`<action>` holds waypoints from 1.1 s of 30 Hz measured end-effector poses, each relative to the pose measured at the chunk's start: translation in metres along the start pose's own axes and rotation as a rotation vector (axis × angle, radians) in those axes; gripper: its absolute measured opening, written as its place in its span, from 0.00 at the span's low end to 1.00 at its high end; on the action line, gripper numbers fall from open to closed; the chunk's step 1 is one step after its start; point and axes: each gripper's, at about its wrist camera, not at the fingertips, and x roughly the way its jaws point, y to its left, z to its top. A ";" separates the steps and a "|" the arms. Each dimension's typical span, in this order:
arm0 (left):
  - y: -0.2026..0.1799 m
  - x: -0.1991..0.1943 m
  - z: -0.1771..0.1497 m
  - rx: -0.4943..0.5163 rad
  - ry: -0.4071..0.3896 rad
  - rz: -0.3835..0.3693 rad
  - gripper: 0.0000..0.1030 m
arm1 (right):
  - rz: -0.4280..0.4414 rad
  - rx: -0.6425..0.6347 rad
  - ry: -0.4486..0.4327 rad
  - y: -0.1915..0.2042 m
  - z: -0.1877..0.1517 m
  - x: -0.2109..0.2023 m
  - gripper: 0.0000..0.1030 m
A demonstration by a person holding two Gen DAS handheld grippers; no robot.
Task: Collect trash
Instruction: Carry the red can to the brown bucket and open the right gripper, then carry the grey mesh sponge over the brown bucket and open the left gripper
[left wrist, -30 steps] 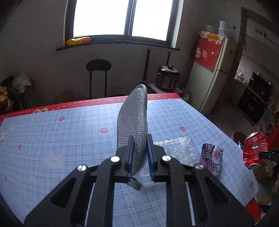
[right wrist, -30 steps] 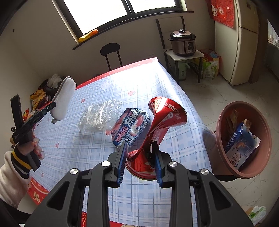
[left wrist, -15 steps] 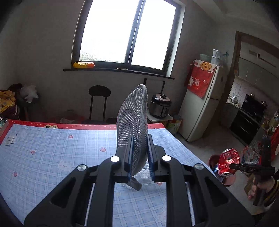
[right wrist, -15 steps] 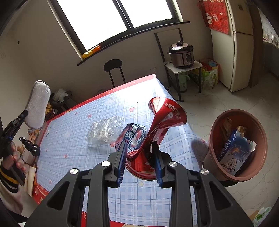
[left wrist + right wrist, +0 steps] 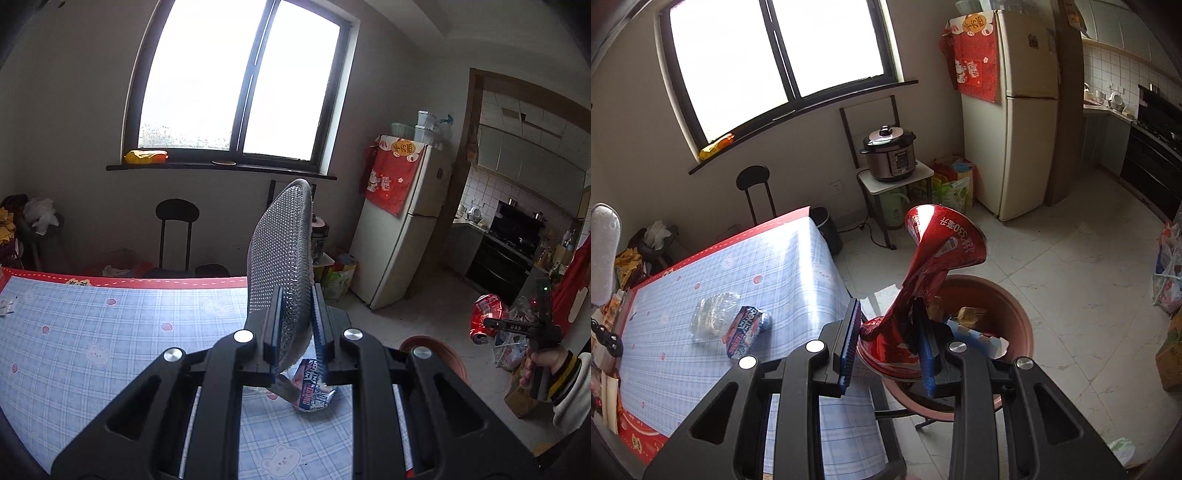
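Gripping a grey mesh scrubber pad between its blue-lined fingers, the left gripper is holding the pad upright above the table, its jaws narrowed onto the pad's lower edge. Just below the pad, a blue-and-pink snack wrapper is lying on the checked tablecloth, partly hidden by the fingers. Off to the right, past the table's edge, the rim of a brown trash bin is showing on the floor, and the person's right hand is holding the other tool with a crushed red can above and to the right of that rim. A white fridge is standing against the back wall.

From the right wrist view, the right gripper is pinching the crushed red can at its squashed waist, jaws partly closed around it, the flared top pointing up. The can is hanging over the near rim of the brown trash bin, which is already holding a blue carton and other scraps. On the table to the left, the snack wrapper is lying against a crumpled clear plastic bottle. The scrubber pad is showing at the far left edge, and a pressure cooker is sitting on a small stand by the wall.
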 end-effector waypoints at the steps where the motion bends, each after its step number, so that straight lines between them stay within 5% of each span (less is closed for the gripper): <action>1: -0.005 0.001 -0.001 0.003 -0.002 -0.004 0.18 | -0.014 0.001 0.003 -0.007 0.002 0.002 0.28; 7: -0.026 -0.001 -0.004 0.025 -0.002 -0.011 0.18 | -0.054 0.005 0.025 -0.030 0.010 0.013 0.30; 11: -0.030 -0.007 -0.002 0.025 -0.011 0.000 0.18 | -0.061 0.021 0.005 -0.038 0.017 0.014 0.57; 15: -0.037 -0.016 0.001 0.034 -0.029 0.004 0.18 | -0.054 0.020 -0.038 -0.038 0.028 0.000 0.65; 20: -0.046 -0.018 0.008 0.054 -0.048 -0.025 0.18 | -0.044 0.015 -0.111 -0.034 0.035 -0.034 0.94; 33: -0.127 0.016 0.011 0.120 -0.028 -0.259 0.18 | -0.065 0.014 -0.169 -0.038 0.020 -0.107 0.95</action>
